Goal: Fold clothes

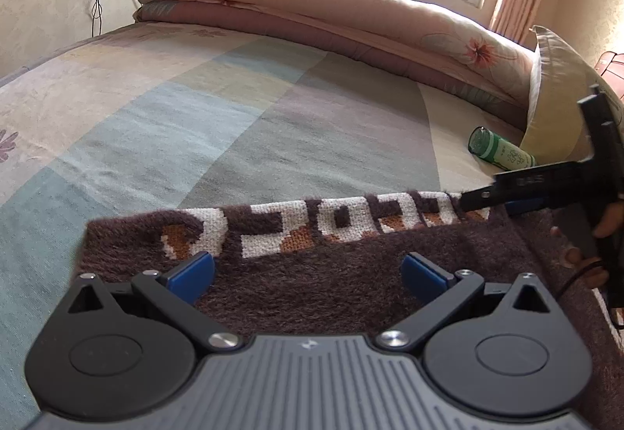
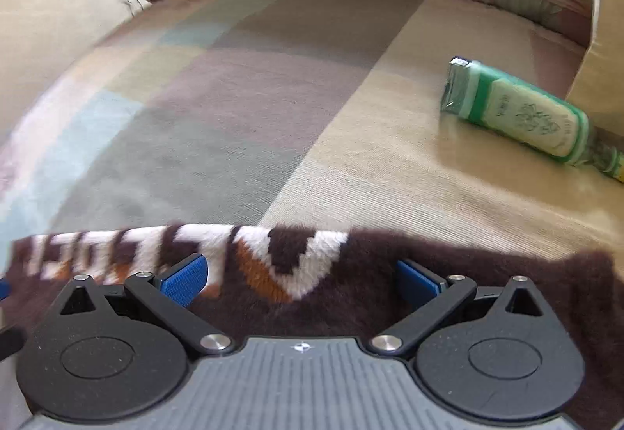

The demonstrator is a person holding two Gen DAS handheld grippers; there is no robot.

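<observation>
A fuzzy dark brown garment (image 1: 312, 285) with a white and orange knitted pattern band lies on the bed, its far edge running straight across both views; it also shows in the right wrist view (image 2: 351, 297). My left gripper (image 1: 308, 272) is open just above the garment, blue pads apart, holding nothing. My right gripper (image 2: 300, 279) is open over the garment's patterned part, empty. In the left wrist view the right gripper (image 1: 483, 199) reaches in from the right, over the garment's far right edge.
The bed (image 1: 195, 118) has a pastel checked cover. A rolled floral quilt (image 1: 351, 8) lies along the far side under a window. A green bottle (image 2: 522, 114) lies on the bed to the right, next to a pillow (image 1: 557, 98).
</observation>
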